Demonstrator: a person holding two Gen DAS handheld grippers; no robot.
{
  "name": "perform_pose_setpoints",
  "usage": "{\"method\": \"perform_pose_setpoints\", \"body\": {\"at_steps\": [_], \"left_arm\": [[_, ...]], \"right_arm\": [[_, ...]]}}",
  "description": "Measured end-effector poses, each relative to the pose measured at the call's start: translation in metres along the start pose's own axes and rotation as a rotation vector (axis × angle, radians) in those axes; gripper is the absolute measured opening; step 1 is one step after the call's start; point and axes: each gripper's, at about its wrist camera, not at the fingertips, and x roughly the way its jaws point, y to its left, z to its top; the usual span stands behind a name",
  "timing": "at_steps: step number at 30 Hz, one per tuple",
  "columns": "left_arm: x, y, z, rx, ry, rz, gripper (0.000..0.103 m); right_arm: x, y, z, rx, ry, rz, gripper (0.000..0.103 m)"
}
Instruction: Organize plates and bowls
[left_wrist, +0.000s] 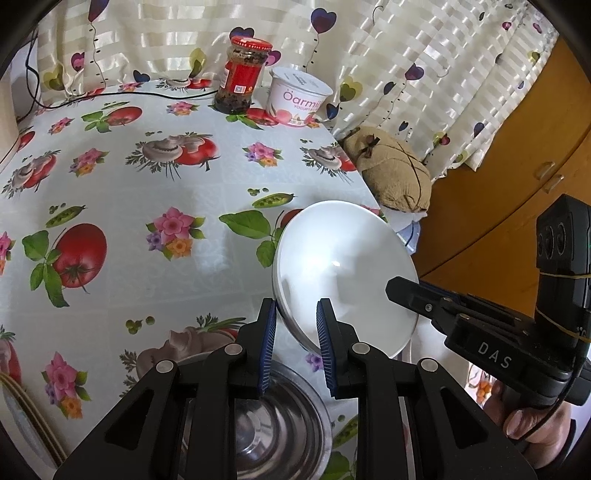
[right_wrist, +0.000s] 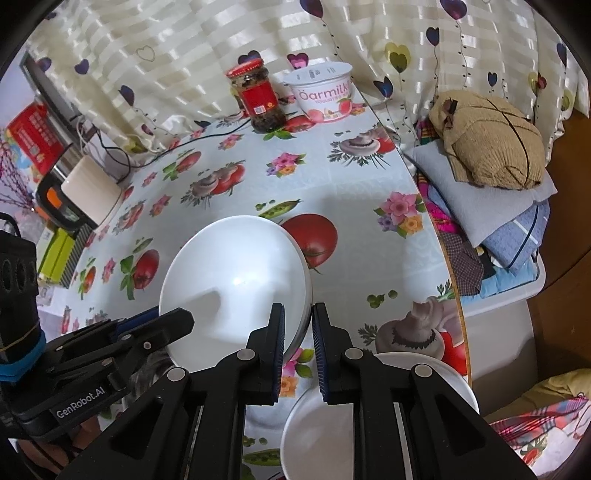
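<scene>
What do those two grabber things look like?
Both are black, with ridged blue pads on the fingers and round silver pins at the joints. The left gripper says GenRobot.AI on its side. The right gripper says DAS and has yellow bands around its camera block.

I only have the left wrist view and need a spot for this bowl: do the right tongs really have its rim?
Observer: Yes, the right tongs are shut on the white bowl's rim.
Operator: Anything underneath them?
Observer: Another white bowl sits on the table directly below them.
Operator: What's by the table's left edge?
Observer: A black-and-orange device stands by that edge.
</scene>
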Motion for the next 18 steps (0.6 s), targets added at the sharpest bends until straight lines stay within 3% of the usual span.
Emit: {"method": "perform_pose_setpoints", "body": {"at_steps": [18], "left_arm": [[-0.044, 0.007, -0.01, -0.013, -0.058, 0.018, 0.024]], "right_arm": [[-0.032, 0.035, -0.003, -0.046, -0.05, 0.021, 0.015]]}}
